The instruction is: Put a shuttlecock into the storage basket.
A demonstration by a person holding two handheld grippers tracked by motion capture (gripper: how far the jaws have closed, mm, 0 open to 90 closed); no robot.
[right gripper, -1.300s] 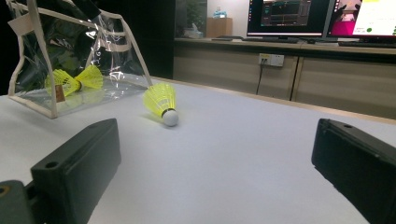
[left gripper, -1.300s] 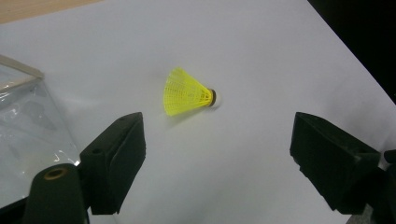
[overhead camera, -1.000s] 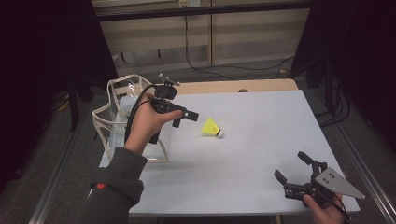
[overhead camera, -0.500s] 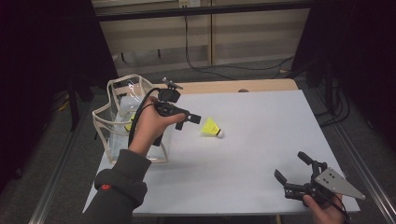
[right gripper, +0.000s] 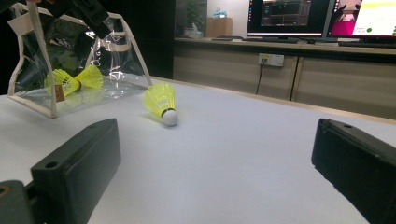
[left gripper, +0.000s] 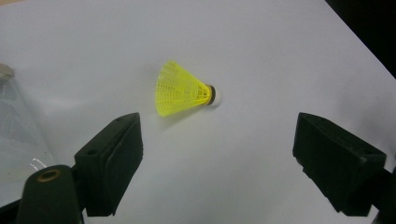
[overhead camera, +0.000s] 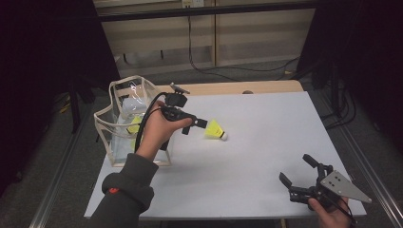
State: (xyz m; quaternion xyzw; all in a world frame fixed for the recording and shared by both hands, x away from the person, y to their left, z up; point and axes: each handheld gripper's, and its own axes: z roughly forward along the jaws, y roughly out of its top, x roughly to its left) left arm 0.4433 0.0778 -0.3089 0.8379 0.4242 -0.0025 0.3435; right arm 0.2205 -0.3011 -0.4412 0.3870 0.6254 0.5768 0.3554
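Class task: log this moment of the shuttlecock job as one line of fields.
left gripper: open, above shuttlecock | shuttlecock: lying on table, ungrasped | right gripper: open, idle at near edge | clear bag: holds other shuttlecocks

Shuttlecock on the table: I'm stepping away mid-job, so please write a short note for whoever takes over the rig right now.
Left tool: open, empty, hovering just short of the loose yellow shuttlecock, jaws either side of its line.
Right tool: open, empty, idle at the table's near right corner.
Done: two yellow shuttlecocks already lie in the clear bag at the table's left edge.
Left: probably close on the loose shuttlecock, lift it and drop it into the bag.
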